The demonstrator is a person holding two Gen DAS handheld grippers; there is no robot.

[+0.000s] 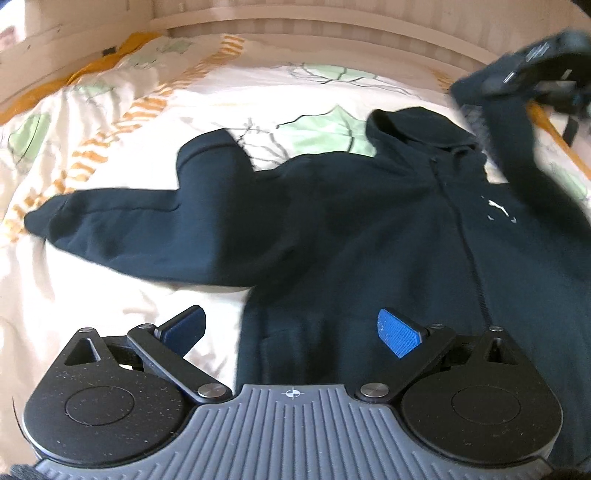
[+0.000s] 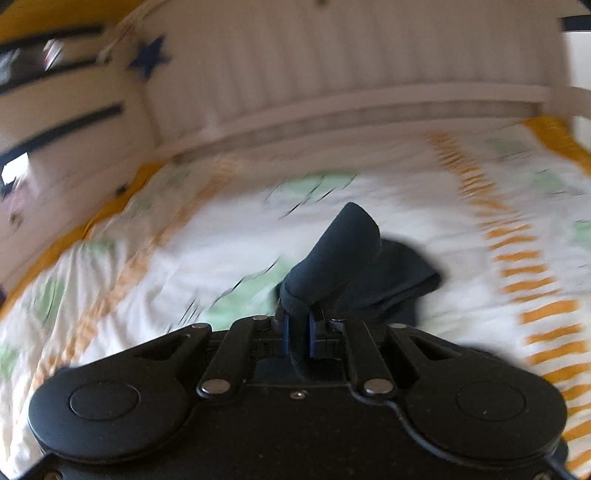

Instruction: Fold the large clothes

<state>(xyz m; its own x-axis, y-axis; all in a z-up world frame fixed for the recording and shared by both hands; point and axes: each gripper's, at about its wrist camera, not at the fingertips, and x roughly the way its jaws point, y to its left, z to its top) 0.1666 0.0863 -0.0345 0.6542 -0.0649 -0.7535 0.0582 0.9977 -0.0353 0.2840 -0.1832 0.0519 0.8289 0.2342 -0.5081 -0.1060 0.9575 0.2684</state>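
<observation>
A dark navy zip hoodie (image 1: 351, 229) lies front up on the bed, its hood (image 1: 410, 129) toward the headboard and one sleeve (image 1: 122, 225) spread out to the left. My left gripper (image 1: 291, 332) is open and empty, hovering over the hoodie's lower hem. My right gripper (image 2: 297, 328) is shut on the other sleeve (image 2: 332, 258) and holds it lifted above the bed; it also shows in the left wrist view (image 1: 535, 66) at the upper right, with the sleeve (image 1: 517, 147) hanging from it.
The bed cover (image 1: 110, 122) is cream with green leaves and orange stripes. A white slatted headboard (image 1: 314, 22) runs along the far side. A white shelf unit with blue stars (image 2: 74, 92) stands at the far left in the right wrist view.
</observation>
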